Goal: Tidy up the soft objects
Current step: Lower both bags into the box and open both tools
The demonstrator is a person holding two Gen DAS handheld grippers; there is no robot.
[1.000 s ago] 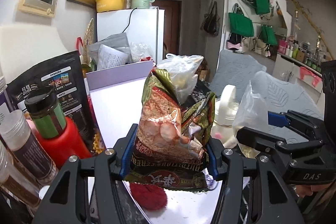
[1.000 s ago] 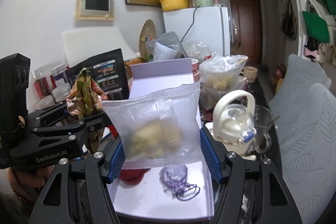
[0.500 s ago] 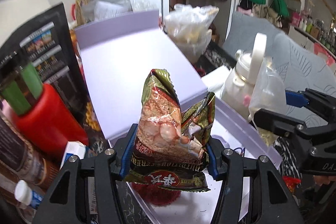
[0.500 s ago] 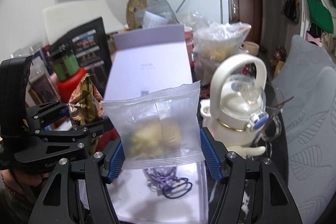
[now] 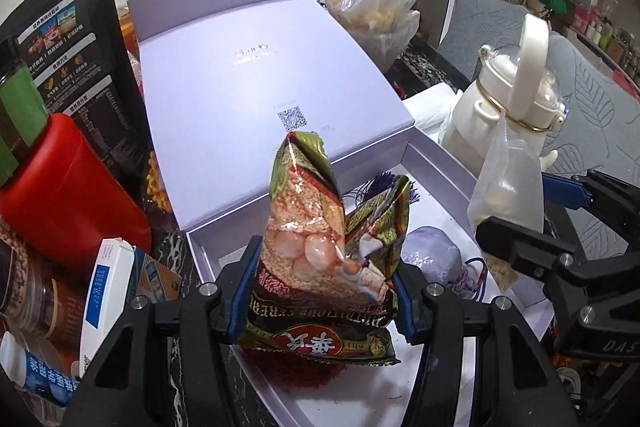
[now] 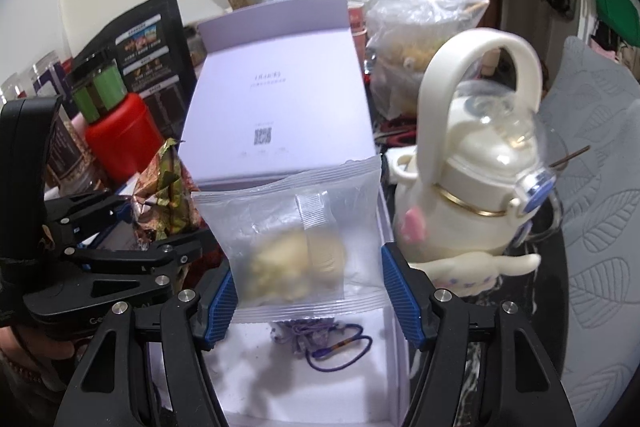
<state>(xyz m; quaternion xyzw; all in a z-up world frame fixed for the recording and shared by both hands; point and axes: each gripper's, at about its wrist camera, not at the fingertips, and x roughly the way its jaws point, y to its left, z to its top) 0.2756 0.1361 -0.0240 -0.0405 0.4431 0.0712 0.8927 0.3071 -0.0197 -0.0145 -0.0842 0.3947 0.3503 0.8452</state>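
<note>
With the left claw [image 5: 322, 301] pinching the snack bag [image 5: 328, 259] and the right claw [image 6: 306, 301] pinching the clear pouch [image 6: 292, 239], lower both into the box's [image 5: 436, 167] bare near corner before letting go.

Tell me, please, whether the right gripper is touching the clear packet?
Touching: the right wrist view shows the right gripper with both blue pads pressed against the clear packet.

Snack packet [image 5: 320, 259] over open box [image 5: 436, 163], left of clear pouch [image 6: 296, 239]. Tasselled sachet [image 5: 434, 259] inside box, below both. Raised lid [image 5: 256, 83] behind. Kettle [image 6: 476, 187] right of box, red canister [image 5: 68, 195] left.
</note>
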